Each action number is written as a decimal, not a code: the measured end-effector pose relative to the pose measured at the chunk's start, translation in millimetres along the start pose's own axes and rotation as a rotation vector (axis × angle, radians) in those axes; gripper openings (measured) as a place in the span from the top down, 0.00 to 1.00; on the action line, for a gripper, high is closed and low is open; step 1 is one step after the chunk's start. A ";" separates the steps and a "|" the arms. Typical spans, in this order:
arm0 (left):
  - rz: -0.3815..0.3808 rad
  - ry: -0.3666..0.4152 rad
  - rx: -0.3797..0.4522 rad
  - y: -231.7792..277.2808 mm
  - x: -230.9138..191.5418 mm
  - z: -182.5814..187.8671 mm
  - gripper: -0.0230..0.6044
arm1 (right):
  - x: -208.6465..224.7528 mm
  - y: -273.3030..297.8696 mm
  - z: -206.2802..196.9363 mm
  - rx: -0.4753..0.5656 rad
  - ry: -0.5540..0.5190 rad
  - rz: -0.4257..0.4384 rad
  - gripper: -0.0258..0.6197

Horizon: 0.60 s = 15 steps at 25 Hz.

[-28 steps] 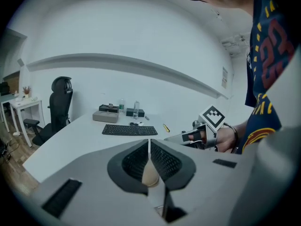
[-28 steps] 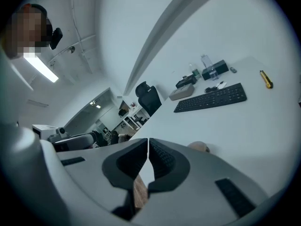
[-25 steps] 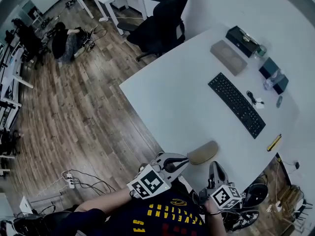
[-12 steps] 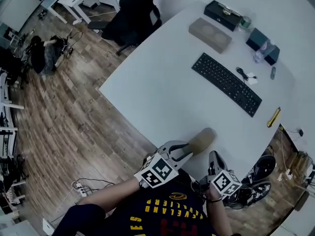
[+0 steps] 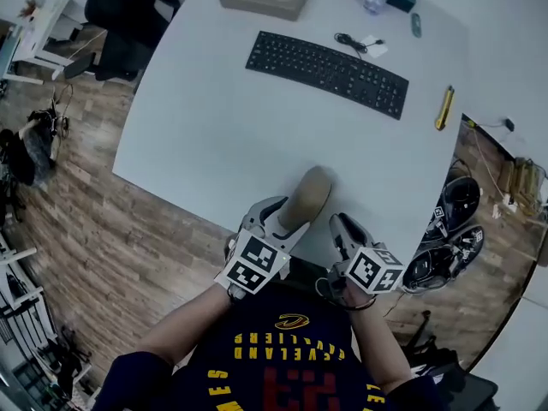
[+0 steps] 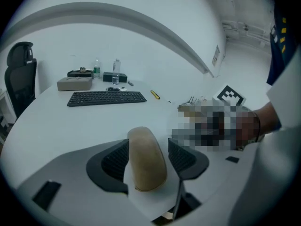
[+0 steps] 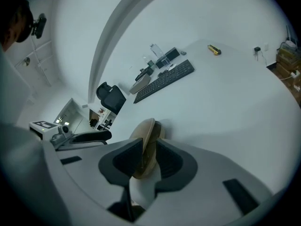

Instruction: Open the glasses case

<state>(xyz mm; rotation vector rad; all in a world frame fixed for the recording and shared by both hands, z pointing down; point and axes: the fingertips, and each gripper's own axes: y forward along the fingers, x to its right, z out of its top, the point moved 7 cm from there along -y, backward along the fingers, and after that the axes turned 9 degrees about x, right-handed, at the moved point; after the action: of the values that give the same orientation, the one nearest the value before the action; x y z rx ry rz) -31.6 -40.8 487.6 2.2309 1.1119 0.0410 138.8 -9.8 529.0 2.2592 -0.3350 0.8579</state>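
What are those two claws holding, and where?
Glasses case: the left gripper, jaws opening, straddles its near end without clamping; whether the right gripper grips it cannot be told.

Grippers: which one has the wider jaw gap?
The left gripper: its opening jaws straddle the broad glasses case; the right gripper shows a narrower gap.

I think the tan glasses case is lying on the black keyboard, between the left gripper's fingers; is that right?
Not quite: the glasses case lies on the bare white table, short of the keyboard, as the head view shows; it is between the opening fingers of the left gripper.
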 end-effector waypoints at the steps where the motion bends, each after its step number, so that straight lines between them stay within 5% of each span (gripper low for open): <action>1: -0.003 0.014 -0.021 5.8 1.6 -4.3 0.54 | 1.6 2.2 -3.8 -0.010 0.003 0.001 0.83; 15: 0.005 0.272 -0.167 44.4 12.5 -37.6 0.38 | 13.5 33.3 -47.7 -0.101 0.099 0.021 0.83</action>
<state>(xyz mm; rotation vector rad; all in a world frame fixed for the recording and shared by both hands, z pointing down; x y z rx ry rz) -3.2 -31.3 539.2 2.1201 1.1964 0.4351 110.7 -1.5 581.0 2.1153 -0.3494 0.9397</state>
